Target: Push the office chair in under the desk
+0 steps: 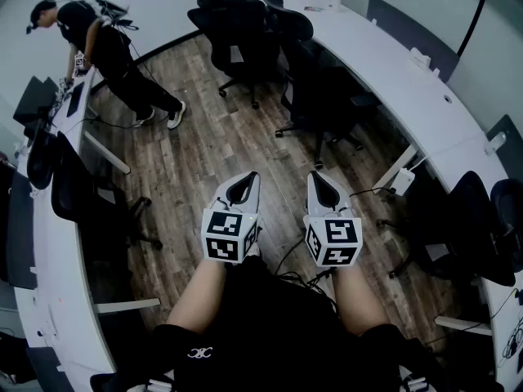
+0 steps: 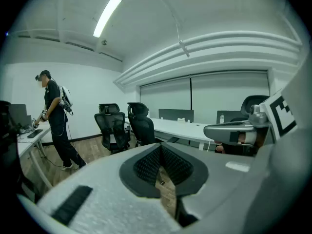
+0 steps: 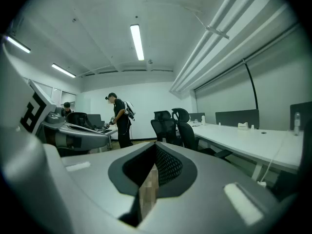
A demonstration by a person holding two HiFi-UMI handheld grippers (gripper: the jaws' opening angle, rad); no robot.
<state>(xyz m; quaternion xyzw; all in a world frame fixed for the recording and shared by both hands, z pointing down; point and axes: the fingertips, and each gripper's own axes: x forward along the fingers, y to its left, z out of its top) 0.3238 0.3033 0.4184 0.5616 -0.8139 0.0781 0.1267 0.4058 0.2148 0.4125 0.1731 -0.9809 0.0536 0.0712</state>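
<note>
Office chairs [image 1: 245,23] along right-hand desk [image 1: 425,109]

A person in black clothes and a black cap [image 1: 106,47] stands bent forward at the far left on the brown wood-plank floor [image 1: 212,145], a pale backpack [image 1: 110,2] on the back. A thin black cable [image 1: 288,258] trails over the planks. A long white fluorescent tube light [image 2: 107,15] glows on the ceiling, above pale drawn window blinds [image 2: 229,94].

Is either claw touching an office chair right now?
No: the left claw and right claw hang over the wood floor, clear of the office chairs.
</note>
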